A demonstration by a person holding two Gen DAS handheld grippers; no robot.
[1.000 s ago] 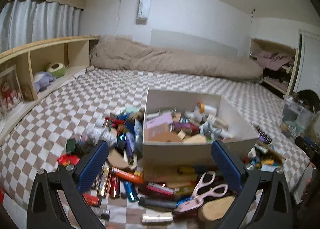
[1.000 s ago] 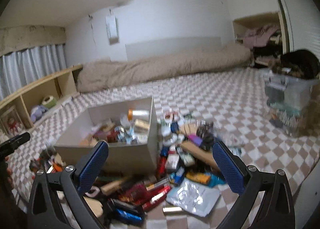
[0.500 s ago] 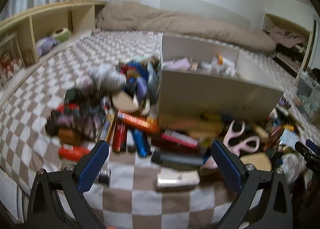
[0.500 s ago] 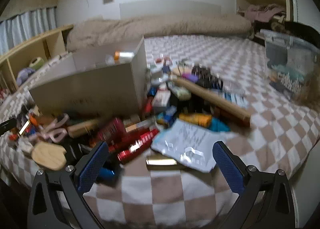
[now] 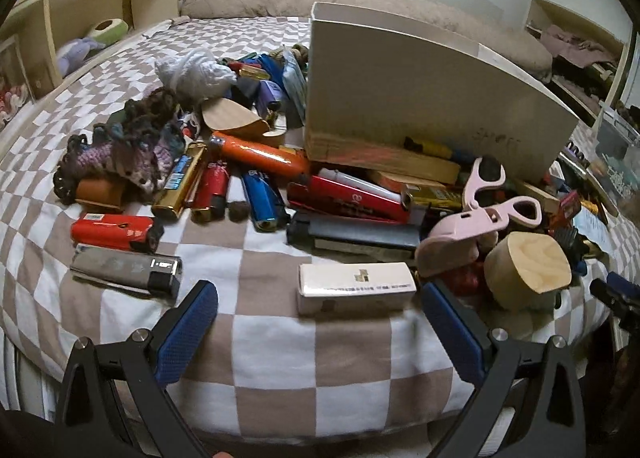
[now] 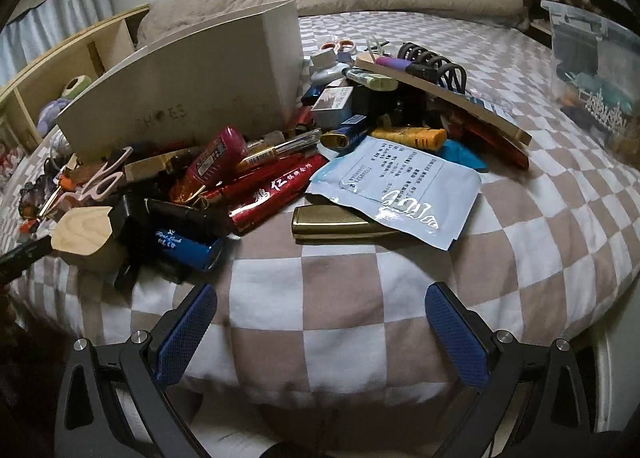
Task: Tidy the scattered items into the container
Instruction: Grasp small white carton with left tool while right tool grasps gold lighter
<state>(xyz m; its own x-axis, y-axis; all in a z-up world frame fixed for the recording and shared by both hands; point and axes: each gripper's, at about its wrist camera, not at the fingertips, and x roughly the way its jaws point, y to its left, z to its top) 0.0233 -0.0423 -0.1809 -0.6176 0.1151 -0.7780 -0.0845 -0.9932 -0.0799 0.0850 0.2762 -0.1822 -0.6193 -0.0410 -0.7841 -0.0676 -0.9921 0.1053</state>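
— Since the cameras dropped from above the white box (image 5: 424, 97) to near bed level a second ago, what's different?
— Box contents no longer visible; only its near wall. Both grippers came down low at the mattress edge. Left gripper (image 5: 318, 328) spread wide, nothing held; the small white carton (image 5: 356, 284) lies just ahead, between its pads. Right gripper (image 6: 320, 332) equally wide and empty, over bare checkered sheet (image 6: 400, 258), with the gold lighter (image 6: 332, 222) the nearest item ahead.
— Meaning for the task?
— Reads as an approach to first picks, one per side. Clutter remains scattered around the box; little looks finished.
— Room to move?
— Open sheet ahead of both grippers, so a clean line in. Mattress edge sits directly under the fingers; a nudged carton could slide off. The wooden block (image 5: 528, 270) and pink scissors (image 5: 496, 201) crowd the carton's right. The blue sachet (image 6: 396, 185) overlaps the lighter.
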